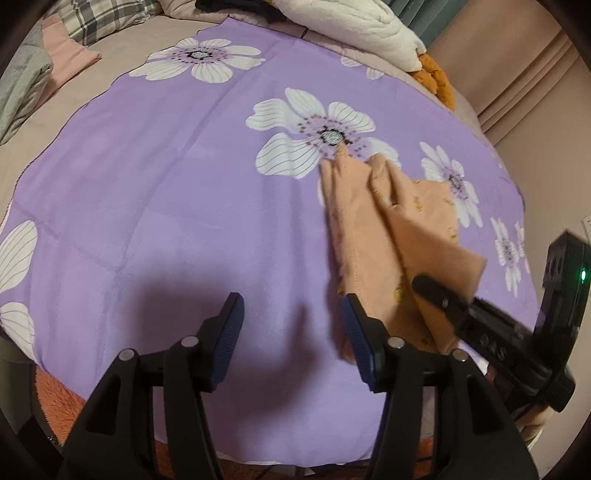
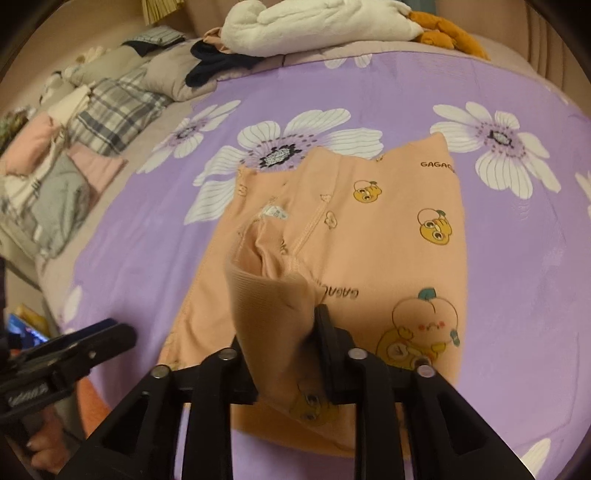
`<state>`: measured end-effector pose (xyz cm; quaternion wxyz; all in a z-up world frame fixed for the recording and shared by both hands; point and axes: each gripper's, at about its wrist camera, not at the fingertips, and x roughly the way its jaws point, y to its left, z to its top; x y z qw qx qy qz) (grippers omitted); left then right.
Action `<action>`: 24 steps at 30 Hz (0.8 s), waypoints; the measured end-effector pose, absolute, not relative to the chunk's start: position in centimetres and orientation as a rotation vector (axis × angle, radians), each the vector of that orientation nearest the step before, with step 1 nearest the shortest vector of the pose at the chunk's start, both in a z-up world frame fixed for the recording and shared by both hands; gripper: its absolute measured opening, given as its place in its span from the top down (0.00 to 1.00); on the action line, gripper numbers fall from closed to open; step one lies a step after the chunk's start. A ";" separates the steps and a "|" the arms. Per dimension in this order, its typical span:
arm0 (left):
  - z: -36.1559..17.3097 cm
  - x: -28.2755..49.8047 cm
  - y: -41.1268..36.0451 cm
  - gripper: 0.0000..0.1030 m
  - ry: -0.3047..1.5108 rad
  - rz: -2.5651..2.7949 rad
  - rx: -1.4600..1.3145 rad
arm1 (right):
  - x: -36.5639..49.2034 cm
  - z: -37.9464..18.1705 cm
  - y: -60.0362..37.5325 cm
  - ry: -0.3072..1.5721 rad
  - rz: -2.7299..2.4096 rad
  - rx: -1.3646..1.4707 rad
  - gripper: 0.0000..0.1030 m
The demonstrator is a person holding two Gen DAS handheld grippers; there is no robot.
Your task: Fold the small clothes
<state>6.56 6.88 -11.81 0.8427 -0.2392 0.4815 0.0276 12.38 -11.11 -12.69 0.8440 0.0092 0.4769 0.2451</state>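
A small peach garment (image 2: 369, 236) with cartoon prints lies on the purple flowered cloth (image 2: 517, 258). My right gripper (image 2: 280, 332) is shut on the garment's ribbed waistband and holds that edge lifted above the rest. In the left wrist view the garment (image 1: 373, 236) lies to the right, with the right gripper (image 1: 436, 291) on its near end. My left gripper (image 1: 291, 325) is open and empty above the purple cloth (image 1: 166, 184), just left of the garment. It also shows in the right wrist view (image 2: 122, 336) at lower left.
A white plush blanket (image 2: 314, 26) and an orange soft item (image 2: 450, 37) lie at the far edge. Plaid, grey and pink folded clothes (image 2: 92, 122) are piled at the left. An orange fleece (image 1: 62, 406) shows under the cloth's near edge.
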 end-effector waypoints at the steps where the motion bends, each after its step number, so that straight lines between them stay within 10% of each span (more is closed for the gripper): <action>1: -11.6 6.6 6.8 0.44 1.011 0.046 -0.511 | 12.1 -12.5 -11.4 1.016 0.537 0.033 0.58; 7: -10.1 8.6 5.8 0.36 0.970 -0.095 -0.558 | 10.3 -10.8 -15.5 1.003 0.582 0.171 0.31; 18: -13.0 16.1 0.6 0.36 1.091 -0.258 -0.534 | 9.9 -11.3 -21.9 0.989 0.359 0.253 0.31; 21: -13.7 16.7 -0.1 0.74 1.106 -0.286 -0.526 | 9.9 -11.6 -22.2 0.992 0.339 0.250 0.31; 24: -14.1 16.7 -0.4 0.86 1.113 -0.274 -0.488 | 10.0 -11.9 -22.5 0.998 0.333 0.250 0.31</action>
